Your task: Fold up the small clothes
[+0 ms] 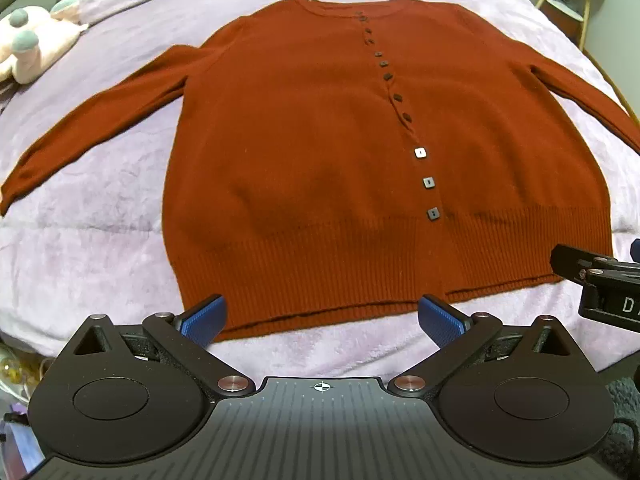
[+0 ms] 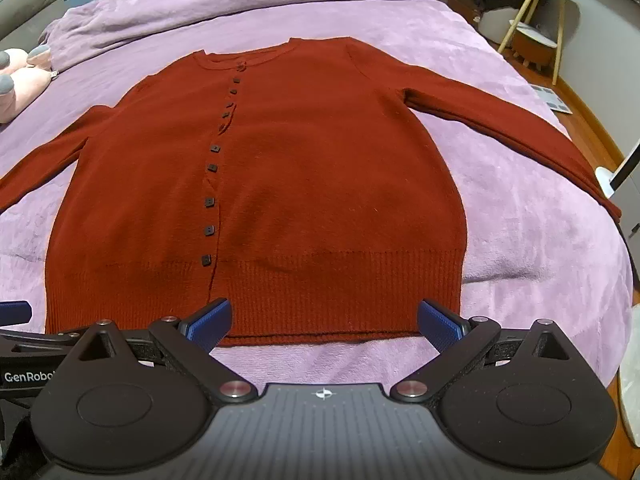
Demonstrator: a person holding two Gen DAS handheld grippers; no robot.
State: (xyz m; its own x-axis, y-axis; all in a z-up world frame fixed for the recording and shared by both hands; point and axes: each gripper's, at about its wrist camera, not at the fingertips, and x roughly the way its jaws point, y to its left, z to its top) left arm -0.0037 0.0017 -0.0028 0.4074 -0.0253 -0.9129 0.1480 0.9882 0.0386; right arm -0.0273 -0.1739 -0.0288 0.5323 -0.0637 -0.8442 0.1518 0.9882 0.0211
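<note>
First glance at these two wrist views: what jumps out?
The rust-red cardigan dominates: buttoned, spread flat face-up in the middle of the lilac bedspread, sleeves angled out to both sides, ribbed hem nearest the cameras. Just short of that hem, the left gripper and right gripper both stand wide open with nothing between the blue pads. A pink plush toy lies at the far left by the bunched bedding.
</note>
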